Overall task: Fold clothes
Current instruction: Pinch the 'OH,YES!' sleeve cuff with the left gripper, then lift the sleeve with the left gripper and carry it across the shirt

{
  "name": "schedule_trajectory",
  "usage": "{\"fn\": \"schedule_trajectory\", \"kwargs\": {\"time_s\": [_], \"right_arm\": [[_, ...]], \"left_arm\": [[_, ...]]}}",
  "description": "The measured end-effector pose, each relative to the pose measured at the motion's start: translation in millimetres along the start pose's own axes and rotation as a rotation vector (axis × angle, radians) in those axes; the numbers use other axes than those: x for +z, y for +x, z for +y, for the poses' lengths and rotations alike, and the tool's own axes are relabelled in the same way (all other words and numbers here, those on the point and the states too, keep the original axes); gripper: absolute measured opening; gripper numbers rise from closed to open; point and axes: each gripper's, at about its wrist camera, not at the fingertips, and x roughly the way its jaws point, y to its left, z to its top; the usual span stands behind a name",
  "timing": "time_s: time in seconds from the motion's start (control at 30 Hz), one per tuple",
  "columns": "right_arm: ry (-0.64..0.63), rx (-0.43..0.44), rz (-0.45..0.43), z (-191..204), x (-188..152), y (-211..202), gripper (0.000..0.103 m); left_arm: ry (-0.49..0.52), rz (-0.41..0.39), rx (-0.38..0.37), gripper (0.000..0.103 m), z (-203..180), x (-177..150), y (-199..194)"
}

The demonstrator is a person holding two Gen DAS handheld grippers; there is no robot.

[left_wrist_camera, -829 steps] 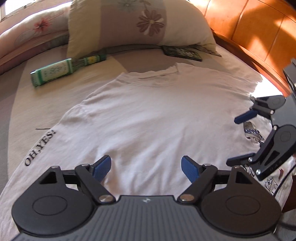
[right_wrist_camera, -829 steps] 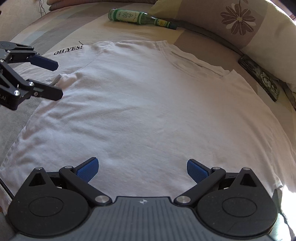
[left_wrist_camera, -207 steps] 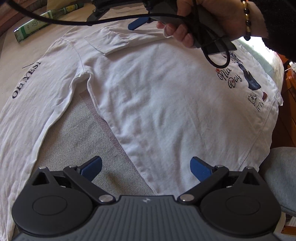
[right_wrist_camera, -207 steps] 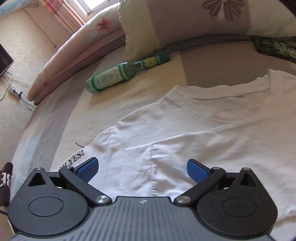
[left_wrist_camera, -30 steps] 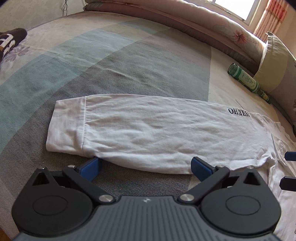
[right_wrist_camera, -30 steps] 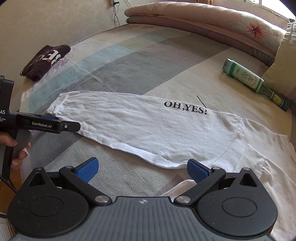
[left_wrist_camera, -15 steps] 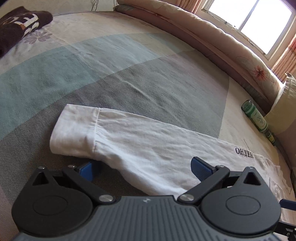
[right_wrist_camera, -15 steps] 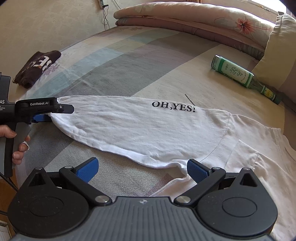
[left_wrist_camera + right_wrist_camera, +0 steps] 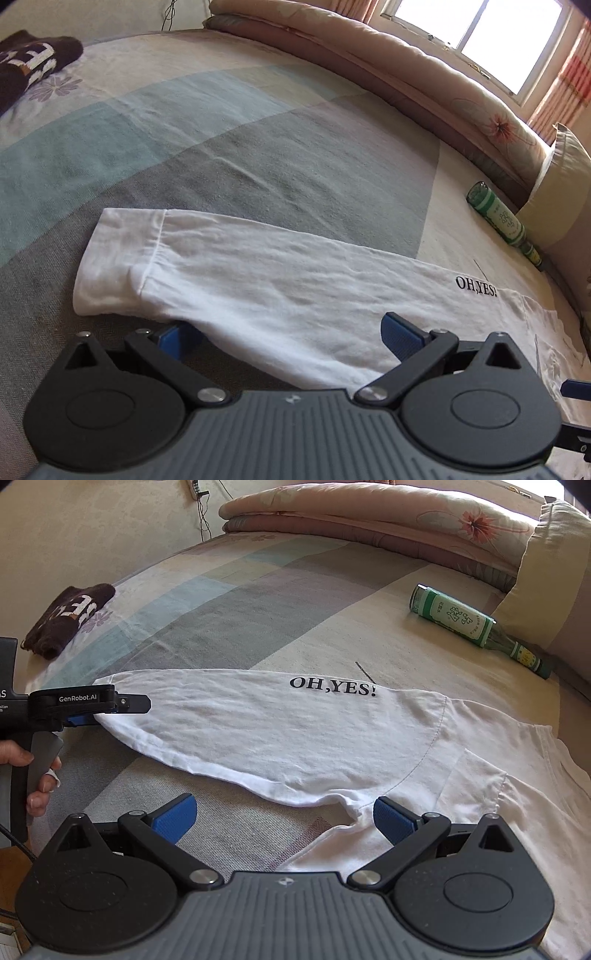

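Two grippers over one white long-sleeved shirt (image 9: 517,830), spread on a patchwork bedspread (image 9: 258,147) of grey, teal and cream blocks. Stretched flat toward the bed's edge: the shirt's long sleeve (image 9: 258,731), with the black print "OH,YES!" (image 9: 332,686) near the shoulder and the cuff (image 9: 118,254) at the outer end.

Left gripper (image 9: 291,332) down at the cuff end of the sleeve, jaws wide apart and not closed on the cloth. One blue pad (image 9: 181,338) tucked just under the sleeve's near edge, the other above the cloth. In the right wrist view, seen side-on and held by a hand (image 9: 33,775) on its grip, upper finger lying over the cuff.

Right gripper (image 9: 284,818) low over the armpit, jaws likewise spread and holding no cloth. Underarm seam just beside one pad, bare bedspread in front of the other.

One container only — a green glass bottle (image 9: 461,622) with a green-and-white label, lying on its side on the cream patch beyond the sleeve, neck toward a pillow (image 9: 554,572). Cannot tell whether anything is inside.

Well apart at the bed's far corner, a dark bundled garment (image 9: 66,616) with pale lettering. Along the far side, a rolled floral quilt (image 9: 369,509) below a bright window (image 9: 480,37).
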Motion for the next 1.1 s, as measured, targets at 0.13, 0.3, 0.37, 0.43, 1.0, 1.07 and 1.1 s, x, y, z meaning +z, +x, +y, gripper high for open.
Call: {"fn": "schedule_trajectory", "kwargs": {"time_s": [0.13,0.3,0.37,0.43,1.0,1.07,1.1], "right_arm": [[0.01,0.005,0.002,-1,0,0,0.103],[-0.017,0.011,-0.008,3,3,0,0.103],[-0.016,0.009,-0.012,3,4,-1,0.103],[-0.01,0.007,-0.012,2,4,-2,0.103],[0.012,-0.008,-0.026,0,0,-7,0.103],[0.018,-0.01,-0.029,-1,0,-8,0.103],[0.022,-0.01,-0.03,-1,0,-8,0.103]], "left_arm": [[0.036,-0.009,0.005,0.102,-2,0,10],[-0.024,-0.055,0.012,0.102,4,11,17],[-0.065,-0.056,0.013,0.102,5,11,17],[-0.082,-0.03,0.001,0.102,3,10,12],[-0.168,-0.135,-0.042,0.102,-8,31,6],[-0.148,-0.151,-0.066,0.102,-15,34,-3],[-0.141,-0.154,-0.07,0.102,-17,34,-6]]}}
